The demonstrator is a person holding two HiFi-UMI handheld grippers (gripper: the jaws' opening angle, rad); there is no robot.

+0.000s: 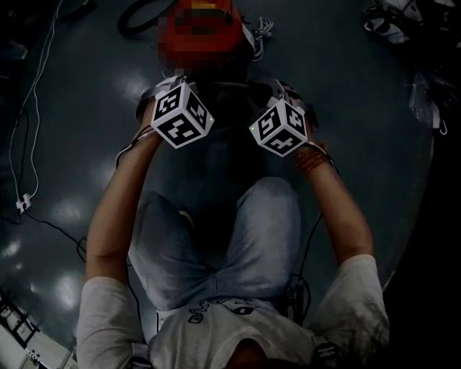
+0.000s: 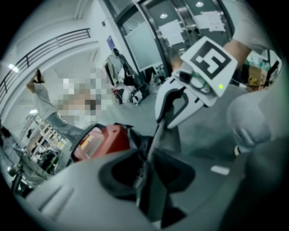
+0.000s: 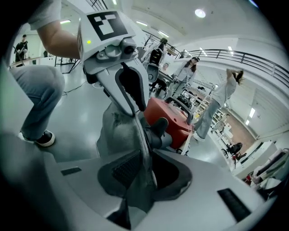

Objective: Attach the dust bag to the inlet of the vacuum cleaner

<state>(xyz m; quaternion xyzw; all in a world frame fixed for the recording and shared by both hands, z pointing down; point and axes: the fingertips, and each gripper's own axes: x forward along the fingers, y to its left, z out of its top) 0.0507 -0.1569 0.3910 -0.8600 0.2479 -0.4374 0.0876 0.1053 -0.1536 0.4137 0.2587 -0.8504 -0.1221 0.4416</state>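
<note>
The grey fabric dust bag [image 3: 118, 131] hangs between my two grippers, in front of the red vacuum cleaner [image 3: 174, 118]. A dark stubby inlet [image 3: 158, 128] sticks out of the vacuum just behind the bag. My right gripper [image 3: 144, 176] has a fold of the bag lying against its ribbed pad. In the left gripper view the bag's thin stiff edge [image 2: 151, 149] stands between the jaws of my left gripper [image 2: 151, 180], with a dark gap on each side. In the head view, both grippers [image 1: 176, 83] [image 1: 277, 90] point away from me toward the vacuum [image 1: 234, 32].
I sit on a glossy grey floor with my knees [image 1: 216, 238] below the grippers. Thin cables [image 1: 29, 144] trail at the left and a dark hose [image 1: 137, 18] curls by the vacuum. People [image 3: 226, 94] stand by shelves further back.
</note>
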